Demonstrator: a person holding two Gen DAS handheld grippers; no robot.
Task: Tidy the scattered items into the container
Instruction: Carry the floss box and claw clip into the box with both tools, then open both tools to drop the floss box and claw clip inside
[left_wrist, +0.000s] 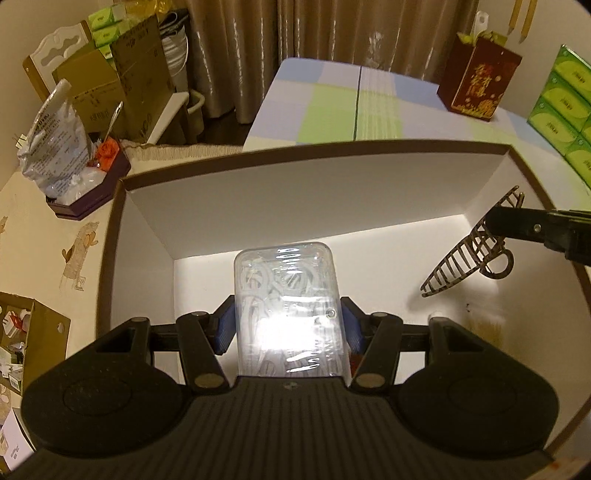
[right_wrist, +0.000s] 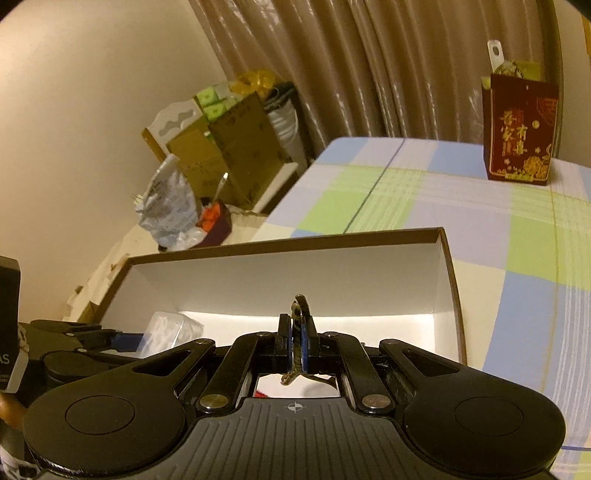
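At frame centre the clear case (left_wrist: 291, 310) is clamped in the left tool (left_wrist: 290, 325), the hair claw (right_wrist: 300, 332) in the right tool (right_wrist: 298, 341), above the box (left_wrist: 314, 192).

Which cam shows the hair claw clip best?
Left wrist: the hair claw clip shows side-on, teeth and hinge loop visible, pinched by the right gripper over the white box. Right wrist sees it only edge-on, a thin sliver between the pads.
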